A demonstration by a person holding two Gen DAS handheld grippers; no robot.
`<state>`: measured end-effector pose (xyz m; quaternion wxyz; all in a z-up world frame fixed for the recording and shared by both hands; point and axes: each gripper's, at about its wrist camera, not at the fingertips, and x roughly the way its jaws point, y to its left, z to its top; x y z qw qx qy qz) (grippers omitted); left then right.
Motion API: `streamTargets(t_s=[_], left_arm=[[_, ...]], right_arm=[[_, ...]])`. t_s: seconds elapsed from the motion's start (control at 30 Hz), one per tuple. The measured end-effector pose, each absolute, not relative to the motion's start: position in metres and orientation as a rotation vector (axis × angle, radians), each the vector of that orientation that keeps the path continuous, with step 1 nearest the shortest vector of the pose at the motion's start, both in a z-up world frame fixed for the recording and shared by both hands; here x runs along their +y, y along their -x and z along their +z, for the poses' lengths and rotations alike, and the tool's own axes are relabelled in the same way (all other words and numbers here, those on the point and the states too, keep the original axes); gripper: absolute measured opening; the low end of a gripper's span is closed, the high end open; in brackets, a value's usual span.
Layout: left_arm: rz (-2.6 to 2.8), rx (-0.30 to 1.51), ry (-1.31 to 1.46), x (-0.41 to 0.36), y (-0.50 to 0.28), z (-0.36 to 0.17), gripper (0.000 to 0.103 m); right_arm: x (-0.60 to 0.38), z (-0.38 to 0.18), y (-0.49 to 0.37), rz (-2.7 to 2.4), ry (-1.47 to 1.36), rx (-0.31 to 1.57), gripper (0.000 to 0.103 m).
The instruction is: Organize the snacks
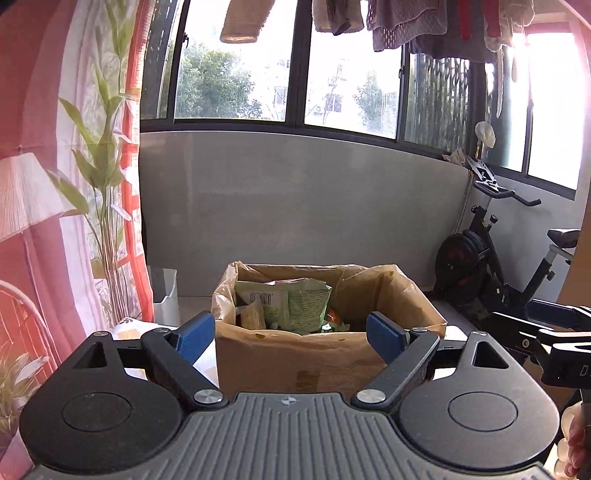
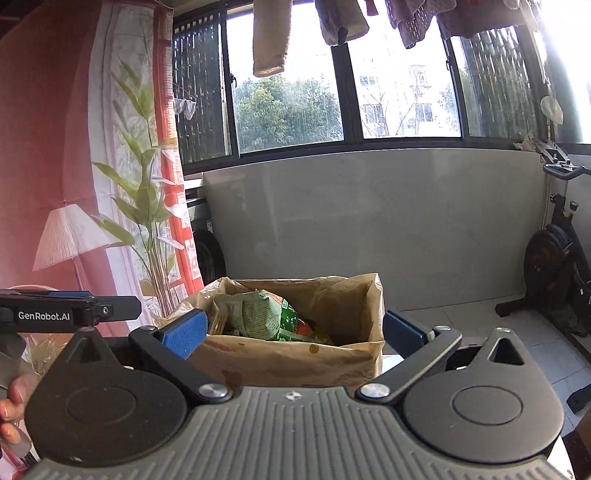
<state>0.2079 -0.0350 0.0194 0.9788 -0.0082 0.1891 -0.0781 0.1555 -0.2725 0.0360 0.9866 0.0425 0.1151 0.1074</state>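
1. Left wrist view: the left gripper (image 1: 291, 332) fills the lower frame, its jaws spread wide with nothing between the blue pads (image 1: 194, 334). A brown paper bag (image 1: 295, 354) stands open in the lower centre, just beyond the jaws.
2. Contents of the bag, same view: a pale green snack packet (image 1: 295, 302) stands upright against a smaller tan packet (image 1: 253, 314); something orange (image 1: 334, 315) shows behind them. The snacks thus lie inside the bag, below its rim.
3. Right wrist view: the right gripper (image 2: 291, 330) likewise frames the bag (image 2: 288, 358) in the lower centre, jaws wide apart and holding nothing. The green packet (image 2: 255, 314) appears crumpled and tilted here, with bright green and orange wrappers (image 2: 299, 328) to its right.
4. The left gripper's body (image 2: 70, 308) enters at the left edge of the right wrist view, with the person's fingers (image 2: 14, 398) below it.
5. Surroundings: a curtain (image 2: 48, 129) and tall plant (image 2: 147, 192) at left, a lamp (image 2: 70, 240), windows with hanging laundry (image 1: 240, 20) across the top, an exercise bike (image 1: 491, 254) at right.
6. Progress, as a judgement: the snacks in view are already gathered in the bag and both grippers are idle. Whether loose snacks remain on the bench cannot be told; it is largely hidden.
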Motion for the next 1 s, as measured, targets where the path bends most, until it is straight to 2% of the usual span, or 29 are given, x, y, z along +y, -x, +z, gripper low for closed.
streamTargets(t_s=[0.63, 1.0], left_arm=[[-0.087, 0.192, -0.041, -0.012, -0.089, 0.067, 0.09], [-0.057, 0.182, -0.072, -0.016, -0.08, 0.073, 0.09]], right_arm=[[-0.231, 0.078, -0.058, 0.188, -0.074, 0.176, 0.103], [-0.229, 0.078, -0.057, 0.161, -0.087, 0.198, 0.103]])
